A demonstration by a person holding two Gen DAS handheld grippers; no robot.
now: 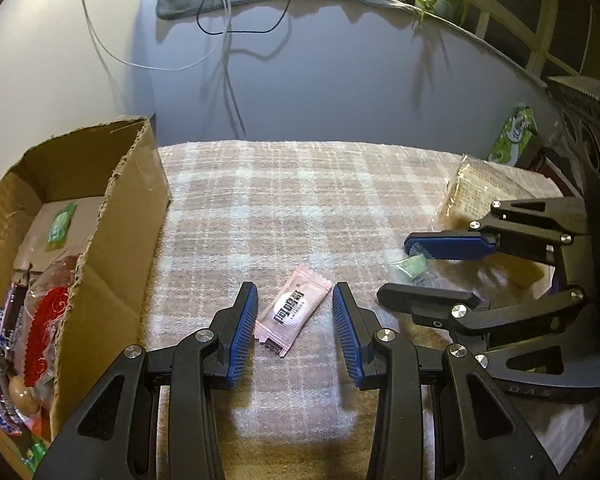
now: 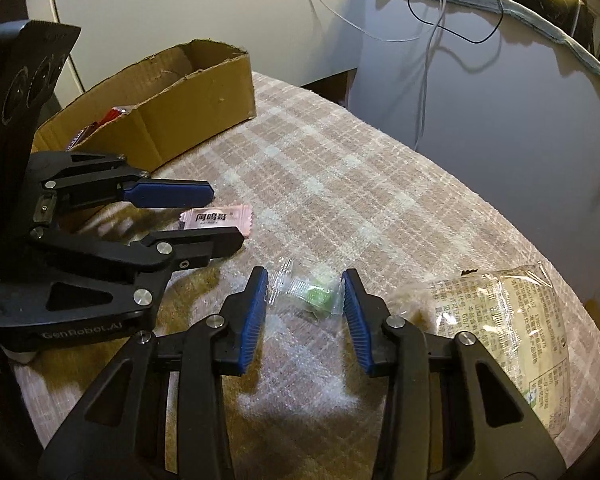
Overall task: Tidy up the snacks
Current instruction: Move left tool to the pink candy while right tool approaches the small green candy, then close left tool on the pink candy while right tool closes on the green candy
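The left claw (image 1: 294, 312) stands spread over the plaid-covered worktop (image 1: 300, 200), with the pink sachet (image 1: 290, 314) lying flat between its blue pads (image 1: 244, 332); neither pad is seen to touch it. The sachet's long axis runs on a diagonal, its far end tilted toward the right-hand pad and its near end toward the left-hand one, so the pads would meet it slightly askew rather than square across its narrow width. The right claw (image 2: 304, 300) is likewise spread, straddling the clear-wrapped green candy (image 2: 318, 296), which sits closer to its right-hand pad and may just touch it; contact cannot be confirmed. Each claw is plainly the nearer one to its own item. The cardboard box (image 1: 112, 208), already holding snacks, lies to the left of the left claw, well apart from the right claw. A large clear packet (image 2: 508, 328) rests just right of the right claw.
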